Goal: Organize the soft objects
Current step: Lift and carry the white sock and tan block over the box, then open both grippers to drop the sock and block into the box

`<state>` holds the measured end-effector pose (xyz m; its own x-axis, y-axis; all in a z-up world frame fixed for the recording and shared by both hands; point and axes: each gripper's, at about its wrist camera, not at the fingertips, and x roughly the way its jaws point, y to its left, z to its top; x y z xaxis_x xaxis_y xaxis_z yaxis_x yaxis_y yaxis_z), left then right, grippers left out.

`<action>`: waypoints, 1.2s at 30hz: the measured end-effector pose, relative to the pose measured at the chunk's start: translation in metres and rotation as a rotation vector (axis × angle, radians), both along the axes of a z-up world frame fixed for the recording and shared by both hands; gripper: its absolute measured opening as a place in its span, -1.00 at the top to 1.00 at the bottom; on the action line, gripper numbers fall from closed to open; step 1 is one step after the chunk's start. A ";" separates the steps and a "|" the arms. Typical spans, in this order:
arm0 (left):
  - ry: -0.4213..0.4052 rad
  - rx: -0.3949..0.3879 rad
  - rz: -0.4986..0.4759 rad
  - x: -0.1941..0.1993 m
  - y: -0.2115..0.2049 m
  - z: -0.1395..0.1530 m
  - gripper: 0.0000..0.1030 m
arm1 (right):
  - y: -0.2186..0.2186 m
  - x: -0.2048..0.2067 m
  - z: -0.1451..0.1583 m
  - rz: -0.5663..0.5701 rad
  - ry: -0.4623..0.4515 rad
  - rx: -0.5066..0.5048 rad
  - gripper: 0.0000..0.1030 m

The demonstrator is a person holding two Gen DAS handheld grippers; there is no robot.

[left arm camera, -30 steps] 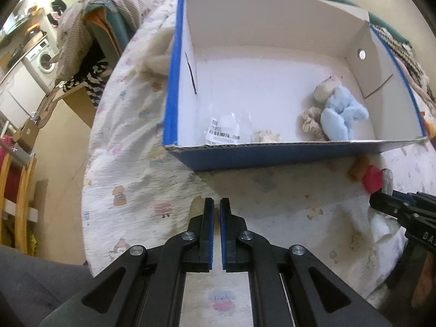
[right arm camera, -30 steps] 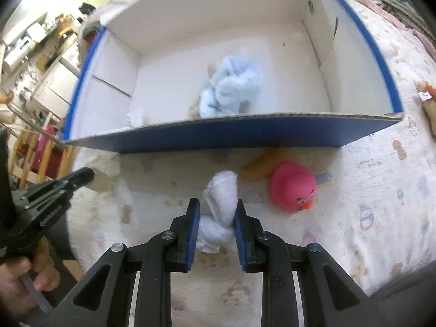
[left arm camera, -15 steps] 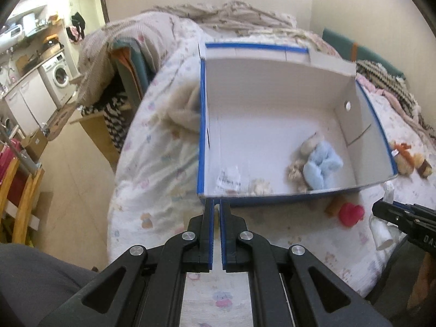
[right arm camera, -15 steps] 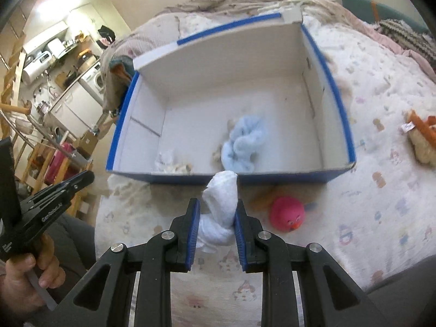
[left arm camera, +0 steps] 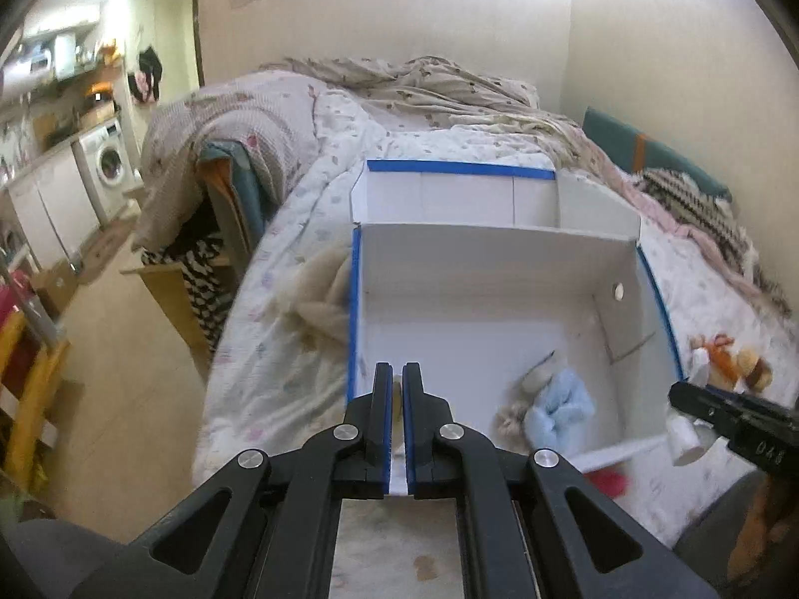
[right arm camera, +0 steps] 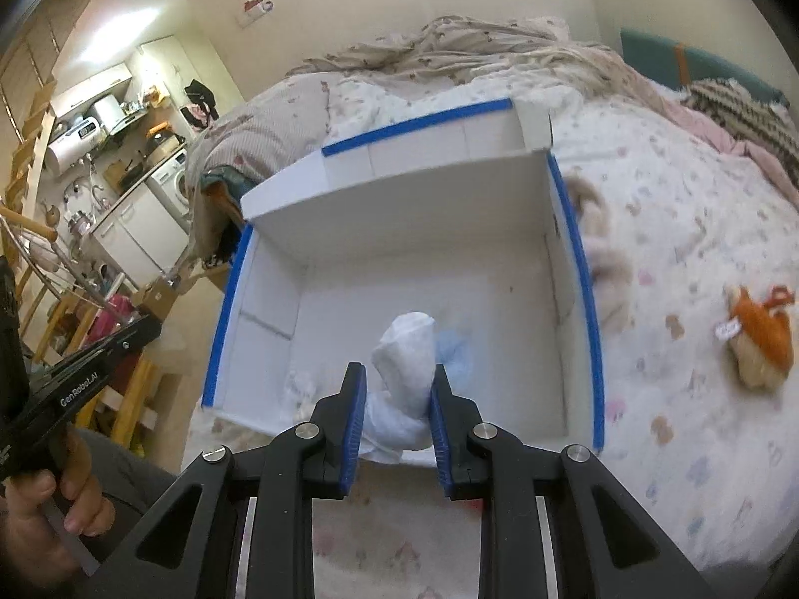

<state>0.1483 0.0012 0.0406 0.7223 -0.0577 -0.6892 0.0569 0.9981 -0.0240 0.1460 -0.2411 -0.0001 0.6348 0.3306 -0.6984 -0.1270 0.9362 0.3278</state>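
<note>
Right hand-held gripper was clamped on a white cloth wad, jaws part-way closed with the pads pressed against its sides. The wad's long axis ran roughly upright between the pads, top bulging toward 12 o'clock and a loose tail hanging out below.

Left hand-held gripper was fully closed, nothing between its pads.

The box, white inside with blue-taped rims, sat on the bed with its open mouth at 12 o'clock from the right gripper. In the right wrist view the wad appeared above the near wall, over the front part of the floor; true height above the rim could not be judged. Blue plush lay inside near the front wall, at about 1 o'clock from the left gripper. Small pale scraps lay in the front-left corner.

The right hand was the one to deliver; the left was idle at the box's left front.

Room for moving: most of the box floor was bare toward the back wall and left side. The near wall was the only edge under the path. The back flap stood up, well clear. An orange plush lay outside at 3 o'clock, apart from the box. A red toy showed just outside the front wall, blurred.
</note>
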 end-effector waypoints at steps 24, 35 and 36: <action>0.209 0.117 -0.030 0.100 -0.052 -0.092 0.92 | -0.004 0.076 -0.044 -0.030 0.128 -0.050 0.49; 0.246 0.146 -0.049 0.109 -0.059 -0.109 0.91 | -0.002 0.082 -0.064 -0.031 0.180 -0.064 0.48; 0.253 0.145 -0.050 0.109 -0.061 -0.110 0.90 | -0.002 0.083 -0.064 -0.033 0.181 -0.063 0.49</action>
<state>0.2573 -0.0600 -0.0694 0.5249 0.0233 -0.8508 0.1165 0.9883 0.0989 0.2288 -0.2434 -0.0645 0.5065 0.2638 -0.8209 -0.0401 0.9582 0.2832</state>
